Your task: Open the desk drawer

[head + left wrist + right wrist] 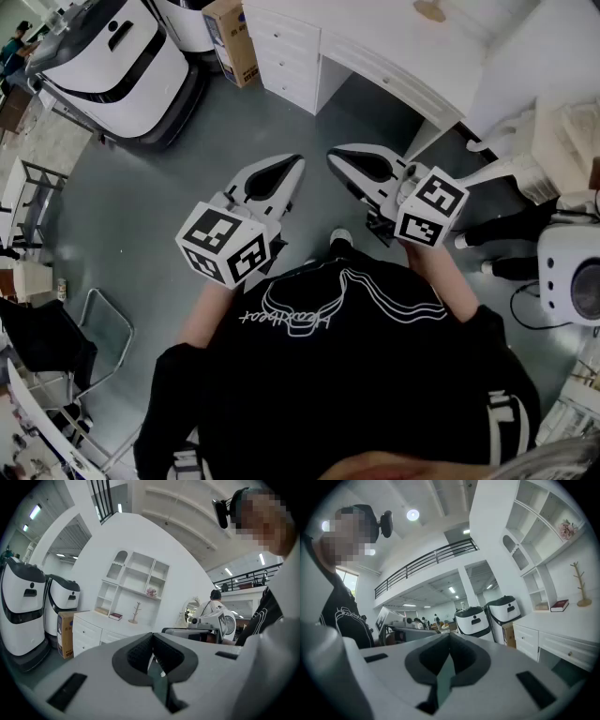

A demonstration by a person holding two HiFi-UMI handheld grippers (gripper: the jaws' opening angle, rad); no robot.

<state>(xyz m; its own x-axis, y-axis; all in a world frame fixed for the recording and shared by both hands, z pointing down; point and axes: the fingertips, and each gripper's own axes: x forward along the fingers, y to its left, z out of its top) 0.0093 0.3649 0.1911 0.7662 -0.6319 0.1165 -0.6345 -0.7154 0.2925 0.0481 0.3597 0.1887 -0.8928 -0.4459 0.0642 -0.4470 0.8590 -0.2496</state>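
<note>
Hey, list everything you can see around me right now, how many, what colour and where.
desk with drawers: one, white, ahead, drawers shut
cardboard box: one, brown, on the floor left of the desk
machines: two, white and black, left of the box
wall shelves: one unit, white, above the desk
book: one, dark red, on the desk
branching stand: one, wooden, beside the book
left gripper: one, white, shut, empty
right gripper: one, white, shut, empty

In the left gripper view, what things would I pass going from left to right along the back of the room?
Leftmost white machine → cardboard box → desk drawers → dark red book → little wooden tree stand → person in a white top.
</note>
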